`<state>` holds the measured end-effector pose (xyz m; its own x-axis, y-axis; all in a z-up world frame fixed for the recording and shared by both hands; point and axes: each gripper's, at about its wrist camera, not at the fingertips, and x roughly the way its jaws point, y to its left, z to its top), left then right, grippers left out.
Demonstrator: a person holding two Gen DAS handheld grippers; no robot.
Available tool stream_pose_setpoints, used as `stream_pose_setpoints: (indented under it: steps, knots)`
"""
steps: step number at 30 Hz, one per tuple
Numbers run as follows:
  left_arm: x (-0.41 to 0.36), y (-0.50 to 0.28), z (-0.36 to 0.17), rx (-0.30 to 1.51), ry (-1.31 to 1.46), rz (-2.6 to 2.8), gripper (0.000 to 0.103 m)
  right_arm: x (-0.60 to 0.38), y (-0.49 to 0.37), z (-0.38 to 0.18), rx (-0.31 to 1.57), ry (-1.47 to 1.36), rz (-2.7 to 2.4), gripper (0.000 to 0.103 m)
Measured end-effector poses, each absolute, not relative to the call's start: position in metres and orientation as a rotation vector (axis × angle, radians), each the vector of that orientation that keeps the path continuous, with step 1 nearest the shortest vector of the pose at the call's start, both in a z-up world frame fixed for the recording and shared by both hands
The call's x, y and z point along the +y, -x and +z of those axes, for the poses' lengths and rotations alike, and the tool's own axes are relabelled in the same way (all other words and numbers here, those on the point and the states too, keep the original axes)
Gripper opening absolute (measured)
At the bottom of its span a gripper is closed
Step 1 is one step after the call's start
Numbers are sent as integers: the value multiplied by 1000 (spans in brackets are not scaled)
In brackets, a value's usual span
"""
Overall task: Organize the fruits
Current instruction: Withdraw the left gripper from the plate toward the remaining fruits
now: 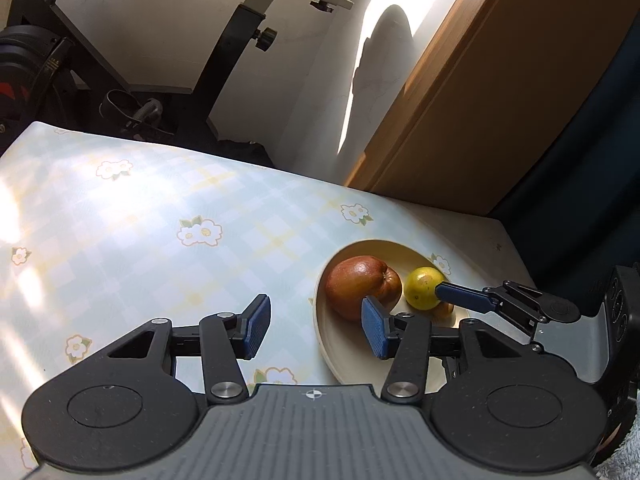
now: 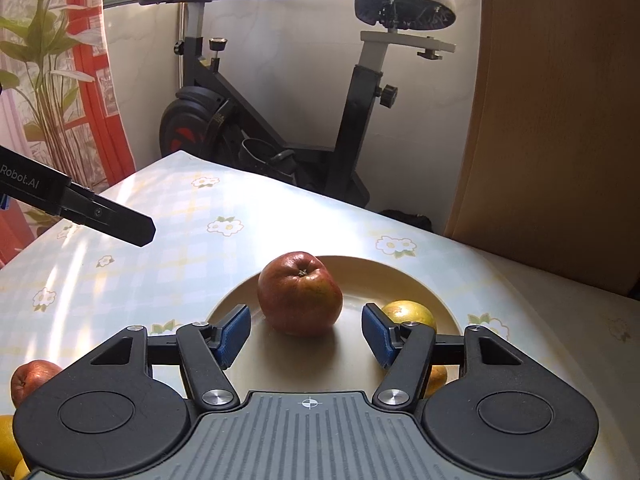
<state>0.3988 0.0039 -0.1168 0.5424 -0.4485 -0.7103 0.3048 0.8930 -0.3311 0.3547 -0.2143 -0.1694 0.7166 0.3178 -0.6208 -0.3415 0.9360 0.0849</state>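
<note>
Both tools standing open, gripping nothing. Right tool (image 2: 306, 334) hovering over plate (image 2: 404, 276); apple (image 2: 300, 294) sitting at 12 o'clock beyond its tips. Left tool (image 1: 316, 326) hanging over worktop (image 1: 140, 220). Judgement: next fruit going into plate's bare part, clear of apple and lime (image 1: 423, 288).

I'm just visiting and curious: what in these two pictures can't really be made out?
- Orange fruit on the plate: right wrist view, mostly behind the right claw.
- Red fruit and yellow fruit off the plate: cut by the left edge and the claw.
- Left claw: nothing between its fingers.
</note>
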Motion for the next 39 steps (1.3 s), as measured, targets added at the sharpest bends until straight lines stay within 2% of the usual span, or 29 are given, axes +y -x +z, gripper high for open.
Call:
stream_pose_setpoints:
  steps: [12, 21, 27, 39]
  knots:
    - [70, -330, -96, 842, 179, -342, 54, -218, -270, -159, 587, -17, 288, 58]
    - [75, -267, -100, 761, 120, -271, 54, -217, -228, -178, 596, -283, 192, 57]
    - [76, -254, -114, 826, 218, -318, 54, -199, -210, -197, 644, -224, 160, 55]
    - [74, -219, -120, 802, 157, -251, 54, -173, -175, -193, 640, -175, 243, 55]
